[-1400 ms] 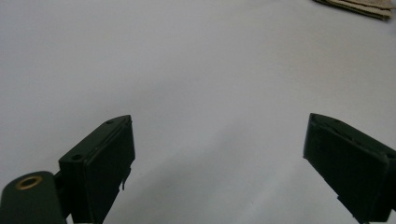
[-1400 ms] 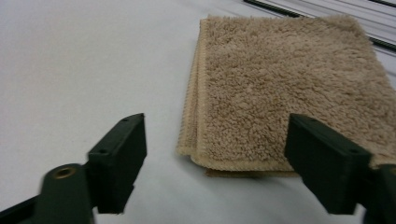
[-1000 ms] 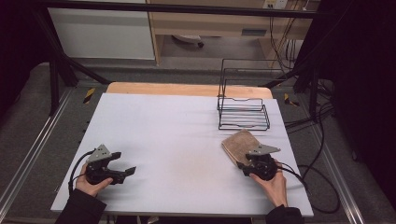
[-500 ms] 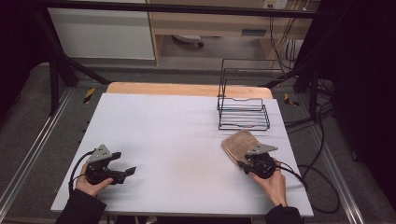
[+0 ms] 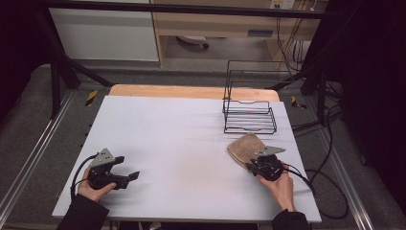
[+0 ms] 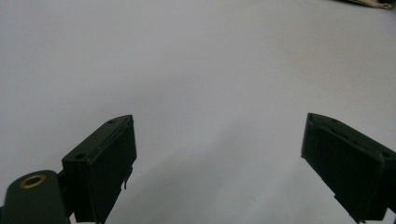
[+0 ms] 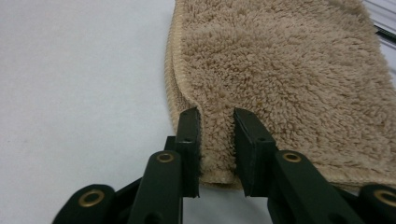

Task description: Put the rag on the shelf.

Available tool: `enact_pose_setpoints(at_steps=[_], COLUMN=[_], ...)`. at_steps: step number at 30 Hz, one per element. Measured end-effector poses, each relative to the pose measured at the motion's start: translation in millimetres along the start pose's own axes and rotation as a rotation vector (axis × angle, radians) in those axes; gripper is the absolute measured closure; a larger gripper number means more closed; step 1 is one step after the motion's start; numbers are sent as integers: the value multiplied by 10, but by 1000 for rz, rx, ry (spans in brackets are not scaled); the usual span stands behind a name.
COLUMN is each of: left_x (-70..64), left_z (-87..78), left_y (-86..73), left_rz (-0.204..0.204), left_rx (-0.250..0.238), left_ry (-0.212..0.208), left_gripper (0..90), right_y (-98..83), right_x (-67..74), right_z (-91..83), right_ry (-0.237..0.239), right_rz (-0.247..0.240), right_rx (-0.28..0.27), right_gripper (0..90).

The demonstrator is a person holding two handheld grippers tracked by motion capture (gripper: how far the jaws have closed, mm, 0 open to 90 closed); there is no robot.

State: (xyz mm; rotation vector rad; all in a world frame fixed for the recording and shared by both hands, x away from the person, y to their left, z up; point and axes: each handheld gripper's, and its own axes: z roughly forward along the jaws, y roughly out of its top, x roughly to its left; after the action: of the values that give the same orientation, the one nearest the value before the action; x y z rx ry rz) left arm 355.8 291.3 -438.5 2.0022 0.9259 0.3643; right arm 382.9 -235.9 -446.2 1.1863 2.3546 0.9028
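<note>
A folded tan terry towel (image 5: 244, 146) lies flat on the white table, near its right side. My right gripper (image 5: 251, 165) sits at the towel's near edge. In the right gripper view the towel (image 7: 289, 79) spreads ahead, and its hemmed near edge is bunched between the two black jaws of the right gripper (image 7: 217, 126). These jaws have just been closing, and the pads now press on the cloth. My left gripper (image 5: 127, 167) rests at the table's front left, far from the towel. It stands open (image 6: 217, 140), with only bare table between its jaws.
A black wire rack (image 5: 249, 120) stands just beyond the towel at the back right. A wooden board edge (image 5: 191, 91) runs along the table's far side. Cables trail off the right edge (image 5: 325, 191). The white tabletop (image 5: 182, 134) spans the middle.
</note>
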Motion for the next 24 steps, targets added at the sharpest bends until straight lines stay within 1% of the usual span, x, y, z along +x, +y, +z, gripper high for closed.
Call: enact_pose_setpoints(at_steps=[5,13,15,19,20,24], left_x=[2,4,5,6,6,11], left_z=[-2,2,2,-1,-2,-6], left_y=[0,2,2,1,1,0], left_rz=[-1,-1,-1,-2,-3,-5], left_rx=[0,-1,-1,-2,-3,-5], left_ry=[0,-1,-1,0,1,2], left_gripper=[102,104,105,106,106,106], right_y=[2,0,12,49,61,107], right_x=[-12,-37,-29,2,10,75], right_z=[2,-17,-43,-91,-107,-155], right_ry=[-8,2,11,36,46,88], right_rz=[0,17,34,45,45,71], right_rx=[-2,-16,-25,-42,-45,-66], right_gripper=[786,816,819,822,822,822])
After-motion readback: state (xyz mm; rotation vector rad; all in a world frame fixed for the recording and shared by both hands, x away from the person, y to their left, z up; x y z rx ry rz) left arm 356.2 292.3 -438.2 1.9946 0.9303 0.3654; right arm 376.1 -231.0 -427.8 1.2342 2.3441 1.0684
